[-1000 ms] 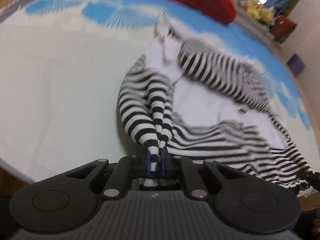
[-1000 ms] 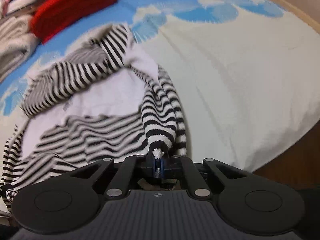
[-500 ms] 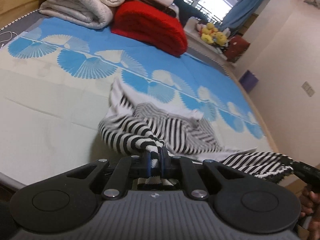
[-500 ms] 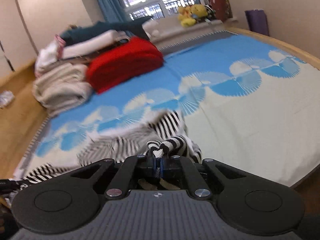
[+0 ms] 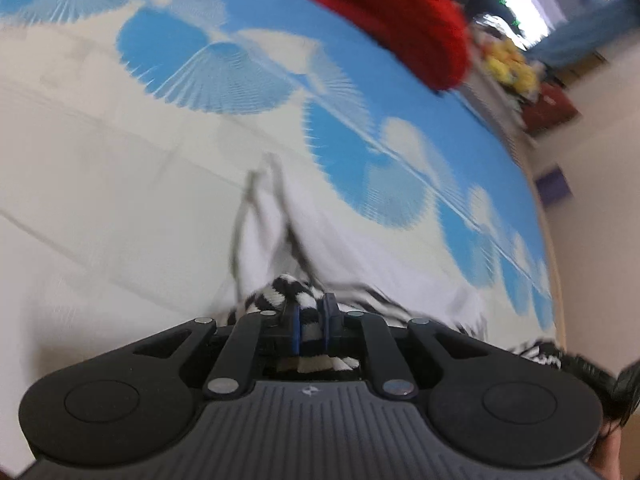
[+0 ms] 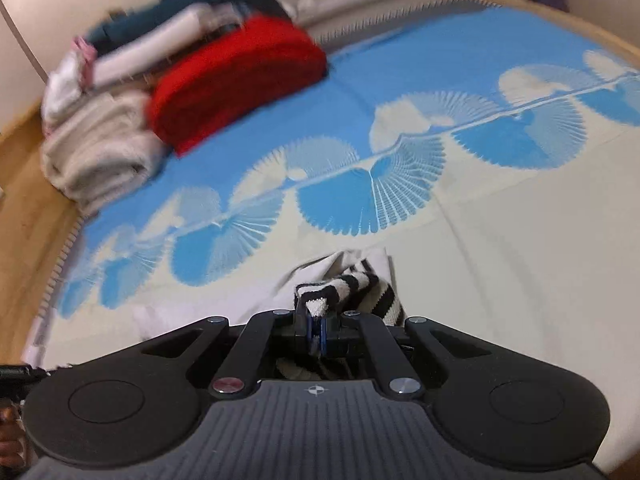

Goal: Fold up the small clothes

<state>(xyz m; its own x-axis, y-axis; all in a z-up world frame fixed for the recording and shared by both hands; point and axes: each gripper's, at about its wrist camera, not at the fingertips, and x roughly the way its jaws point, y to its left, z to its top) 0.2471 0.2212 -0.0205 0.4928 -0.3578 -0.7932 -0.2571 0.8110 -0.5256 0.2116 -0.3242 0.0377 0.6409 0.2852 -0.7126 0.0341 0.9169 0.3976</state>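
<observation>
Here your left gripper (image 5: 311,322) and right gripper (image 6: 317,330) each pinch a bunched edge of the striped garment (image 6: 360,286), which hangs over the near part of the blue-and-cream bedspread (image 6: 500,240); keep both pinches level and taut, laying it flat.

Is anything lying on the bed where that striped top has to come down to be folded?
Nothing visible. Both the left gripper and the right gripper are shut on the striped top, and the sheet ahead of it is bare. The red blanket and the towels sit far off, at the bed's far end.
</observation>
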